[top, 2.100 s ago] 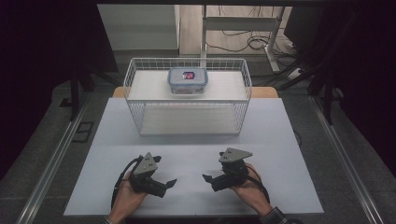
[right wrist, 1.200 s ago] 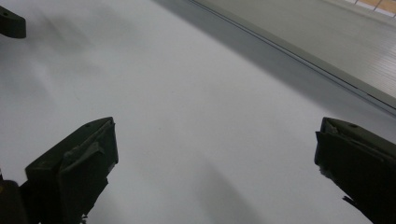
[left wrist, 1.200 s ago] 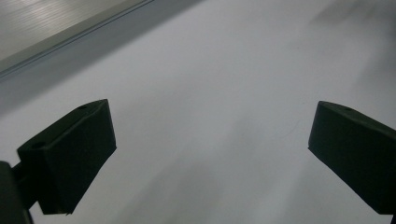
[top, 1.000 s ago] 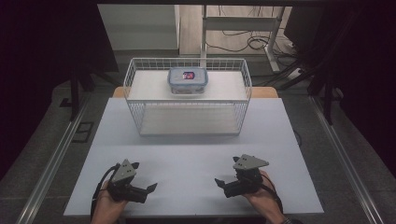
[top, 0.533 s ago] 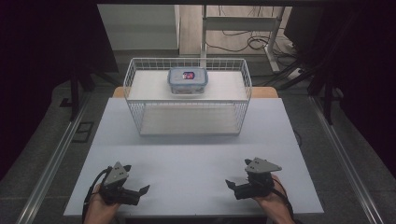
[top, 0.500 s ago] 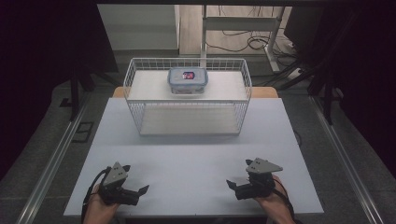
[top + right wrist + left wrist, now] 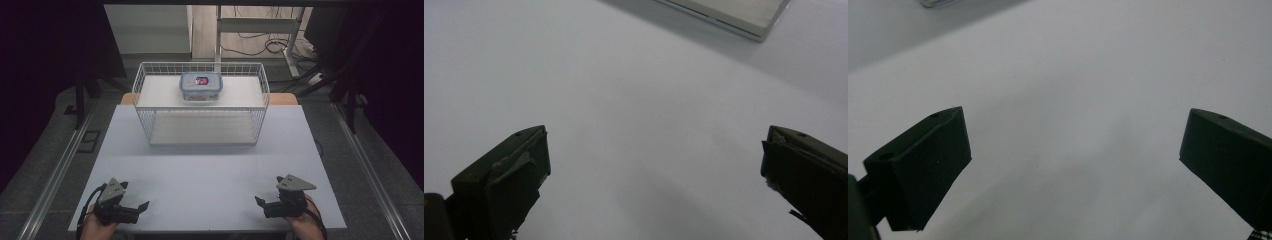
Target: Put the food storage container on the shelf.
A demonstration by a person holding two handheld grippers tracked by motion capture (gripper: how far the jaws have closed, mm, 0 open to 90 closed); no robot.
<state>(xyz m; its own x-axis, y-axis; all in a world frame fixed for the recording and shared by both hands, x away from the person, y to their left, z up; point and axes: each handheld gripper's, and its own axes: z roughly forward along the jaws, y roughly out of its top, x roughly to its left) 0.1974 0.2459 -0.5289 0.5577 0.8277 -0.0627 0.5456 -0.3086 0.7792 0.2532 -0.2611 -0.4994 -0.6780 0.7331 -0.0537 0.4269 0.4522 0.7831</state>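
Down at the near edge of the white table (image 7: 210, 165), two grippers parked wide apart. Left gripper (image 7: 141, 207) low at about 7 o'clock, held in a hand (image 7: 95, 227) coming in from the bottom, jaws spread and pointing toward 3 o'clock, nothing between them. Same story along its own view: left gripper (image 7: 1073, 165) gaping wide, only bare white tabletop in the gap. Right gripper (image 7: 260, 202) over at about 5 o'clock, gripped by the other hand (image 7: 305, 227), grey three-cornered plate on top, jaws aimed toward 9 o'clock and likewise released. Right gripper (image 7: 654, 175) seen from its own camera: jaws standing far apart, empty, plain table beneath, a pale flat edge up at 1 o'clock. Now up the table: a white wire basket (image 7: 150, 107) sitting at 12 o'clock, squarely centred on the far half. Inside it, against the far wall, a lidded container (image 7: 201, 86) with a blue-grey rim and a red and blue label on top, lying flat, closed. Container well apart from both grippers: from the left gripper, off at roughly 1 o'clock; from the right gripper, off at roughly 11 o'clock. Basket wall between the container and both tools. Neither tool touching basket or container.
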